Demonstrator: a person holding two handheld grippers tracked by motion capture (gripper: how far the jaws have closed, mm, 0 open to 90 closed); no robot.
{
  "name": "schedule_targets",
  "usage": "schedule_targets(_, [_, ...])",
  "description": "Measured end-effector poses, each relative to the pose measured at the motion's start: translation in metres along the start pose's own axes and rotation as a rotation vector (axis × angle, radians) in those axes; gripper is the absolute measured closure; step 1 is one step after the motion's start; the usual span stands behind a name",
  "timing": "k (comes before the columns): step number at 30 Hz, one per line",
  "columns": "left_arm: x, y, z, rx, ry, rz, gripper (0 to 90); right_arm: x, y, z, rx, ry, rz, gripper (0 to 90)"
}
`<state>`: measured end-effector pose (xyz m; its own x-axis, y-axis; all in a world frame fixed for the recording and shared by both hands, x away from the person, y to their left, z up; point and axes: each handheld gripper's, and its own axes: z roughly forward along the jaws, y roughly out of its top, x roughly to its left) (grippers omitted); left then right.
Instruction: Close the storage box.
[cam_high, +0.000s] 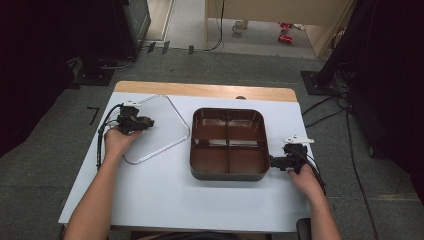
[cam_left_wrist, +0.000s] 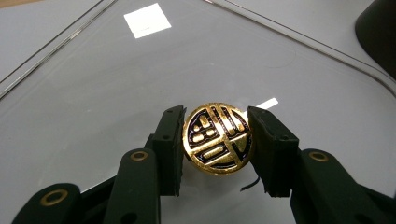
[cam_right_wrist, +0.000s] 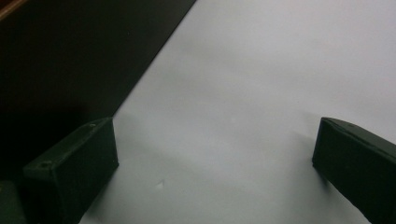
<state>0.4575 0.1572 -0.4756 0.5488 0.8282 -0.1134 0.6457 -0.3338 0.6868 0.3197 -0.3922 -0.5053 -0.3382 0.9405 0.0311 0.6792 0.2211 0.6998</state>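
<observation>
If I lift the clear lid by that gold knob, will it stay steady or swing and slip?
The clear lid looks rigid and wide, so held by the knob alone it may tilt. The knob is round and glossy, so the left gripper fingers could slip. Lift slowly.

My desk (cam_high: 150, 200) has a white top, with a strip of bare wood showing along its far edge. Two things lie directly on it. A brown tray (cam_high: 229, 173) with four compartments sits right of the middle, nearer the right edge than the left, its compartments bare. A clear lid (cam_high: 165, 131) with a thin pale rim lies flat left of the tray, turned at an angle so one corner points toward the far edge; its near right side comes close to the tray's left wall. A gold knob (cam_left_wrist: 217, 138) stands on the lid's middle. The near half of the desk shows plain white.
</observation>
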Motion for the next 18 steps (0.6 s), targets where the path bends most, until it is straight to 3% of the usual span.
schedule_targets(12, [0.0,0.004,-0.002,0.009,0.009,-0.011,59.5,0.0,0.0,0.0,0.001,0.0,0.0,0.0])
schedule_targets(18, [0.002,0.01,-0.017,-0.013,-0.005,-0.024,59.5,0.0,0.0,0.0,0.001,0.0,0.0,0.0])
